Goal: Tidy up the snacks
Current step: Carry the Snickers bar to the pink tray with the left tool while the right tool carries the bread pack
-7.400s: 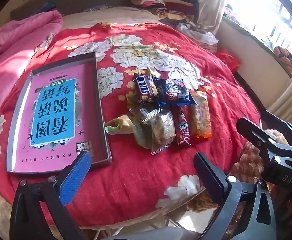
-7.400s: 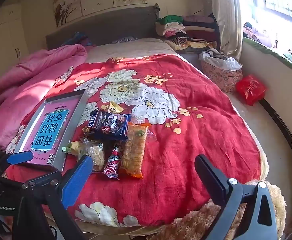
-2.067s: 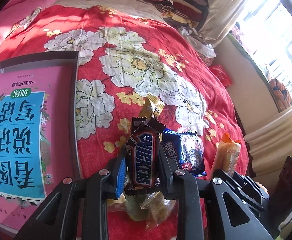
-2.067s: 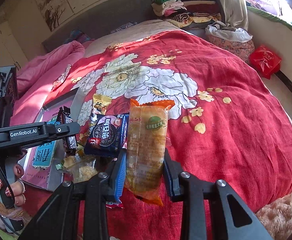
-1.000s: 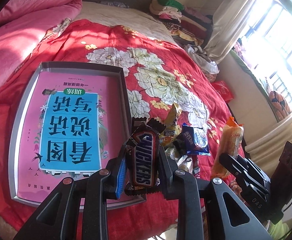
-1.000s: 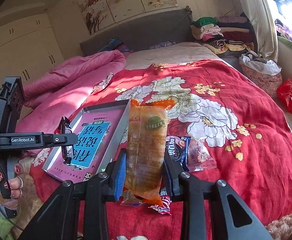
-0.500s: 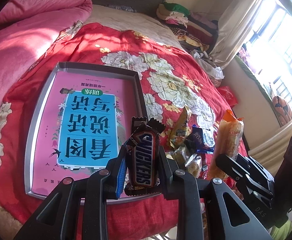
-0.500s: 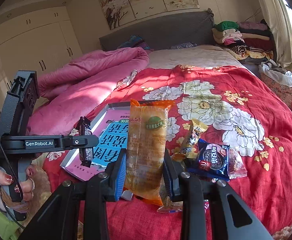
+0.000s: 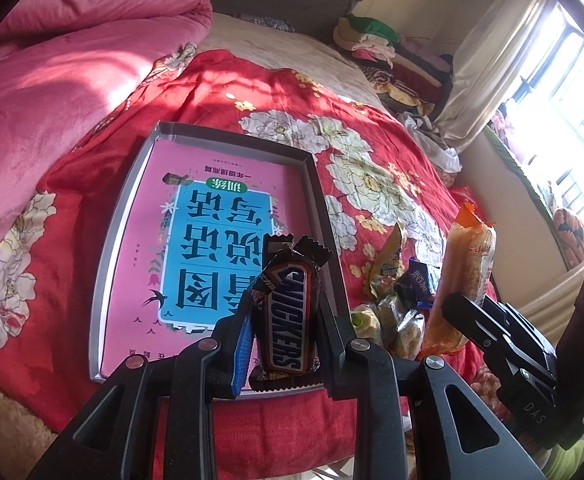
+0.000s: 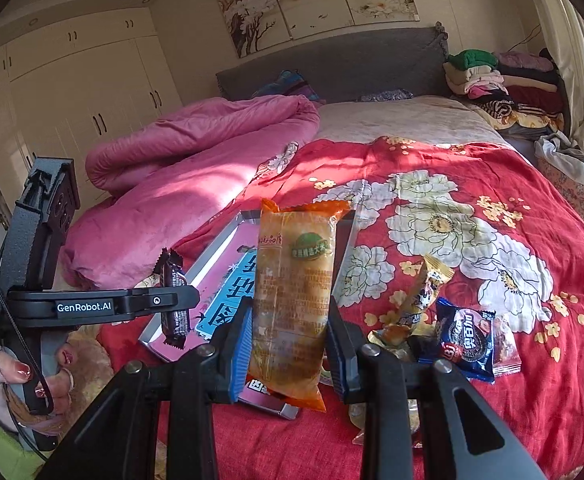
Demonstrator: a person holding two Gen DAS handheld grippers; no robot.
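Observation:
My left gripper [image 9: 286,320] is shut on a brown Snickers bar [image 9: 290,312] and holds it upright above the near edge of the grey tray [image 9: 110,240], which has a pink and blue book in it. The bar also shows in the right wrist view [image 10: 173,300]. My right gripper [image 10: 288,328] is shut on an orange cracker pack [image 10: 293,304], upright above the tray's right side [image 10: 208,264]. That pack also shows in the left wrist view [image 9: 465,276]. Loose snacks lie right of the tray: a yellow wrapper [image 10: 425,292] and a blue cookie pack [image 10: 465,344].
A red floral blanket [image 10: 451,208] covers the bed. A pink duvet [image 10: 188,160] is bunched at the left. Folded clothes [image 10: 491,76] are stacked at the far right by the curtain. A grey headboard [image 10: 331,64] stands behind.
Both grippers have moved left with their snacks still held. The Snickers bar and the cracker pack now hang over the tray, and the loose snack pile lies further right.

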